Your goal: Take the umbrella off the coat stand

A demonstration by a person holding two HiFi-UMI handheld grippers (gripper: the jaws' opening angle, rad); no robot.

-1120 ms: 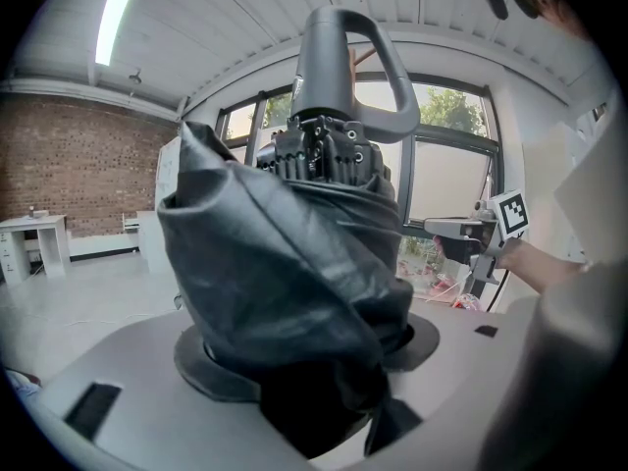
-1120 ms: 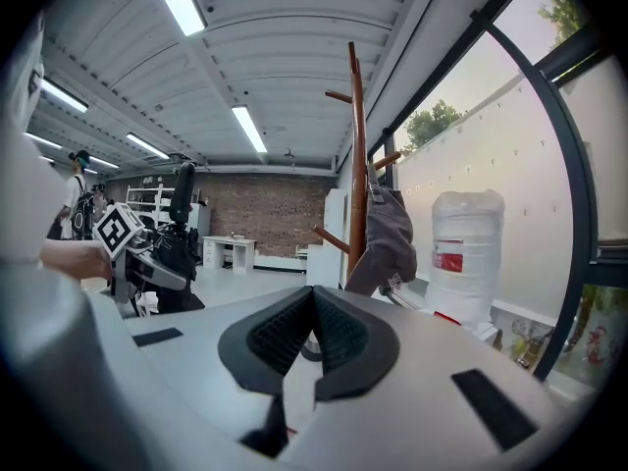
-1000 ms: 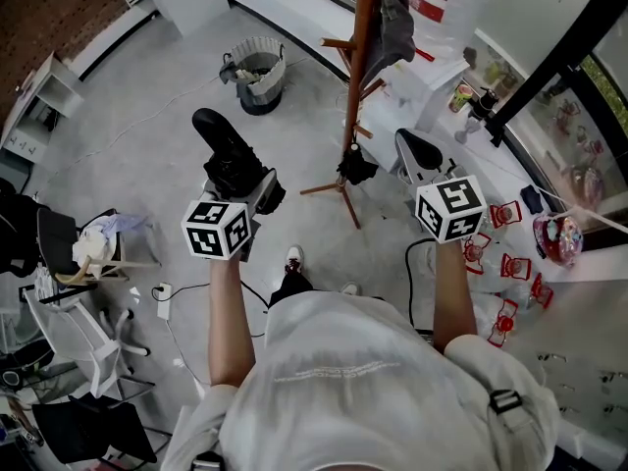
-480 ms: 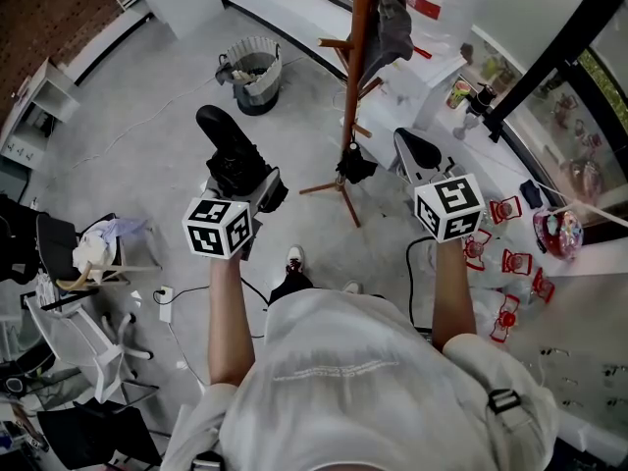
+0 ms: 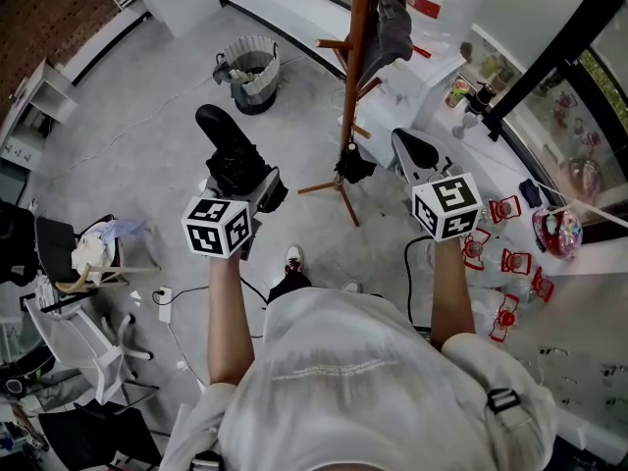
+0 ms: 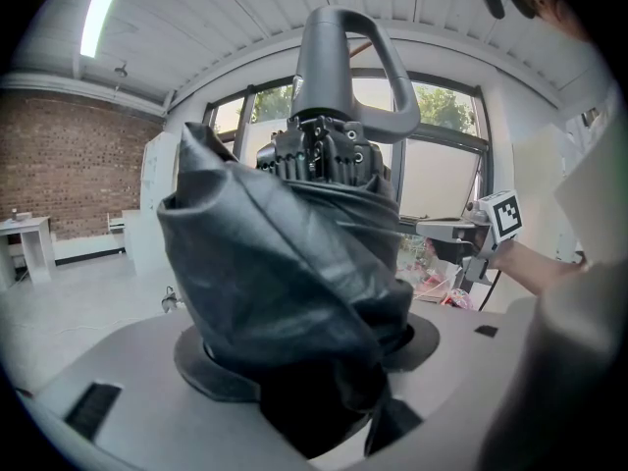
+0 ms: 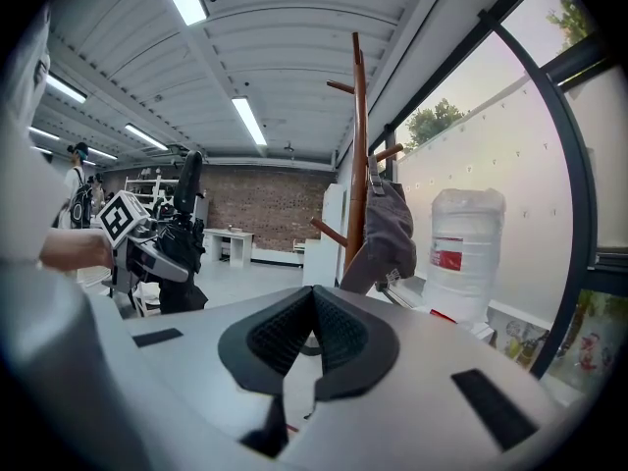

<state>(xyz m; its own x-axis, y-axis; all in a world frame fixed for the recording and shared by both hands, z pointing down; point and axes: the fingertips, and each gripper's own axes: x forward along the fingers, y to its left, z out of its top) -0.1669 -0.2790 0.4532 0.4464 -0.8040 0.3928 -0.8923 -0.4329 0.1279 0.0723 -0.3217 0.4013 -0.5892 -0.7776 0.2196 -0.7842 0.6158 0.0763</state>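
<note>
Nearby, at eleven o'clock from the person's chest, the left gripper (image 5: 245, 186) is clamped on the folded black umbrella (image 6: 285, 292). Bunched fabric fills the space between its jaws, and the grey hooked handle (image 6: 343, 57) stands upright above. At one o'clock the right gripper (image 7: 312, 334) is held out with its ribbed pads (image 7: 339, 337) pressed together and nothing between them. Farther out, at twelve o'clock, stands the wooden coat stand (image 5: 355, 57), well apart from the umbrella, with a grey garment (image 5: 392, 23) hanging on its right side. Just beyond the stand, at one o'clock, a large water bottle (image 7: 461, 253) stands by the window. Farthest, at eleven o'clock, a waste bin (image 5: 252, 70) sits on the floor.
</note>
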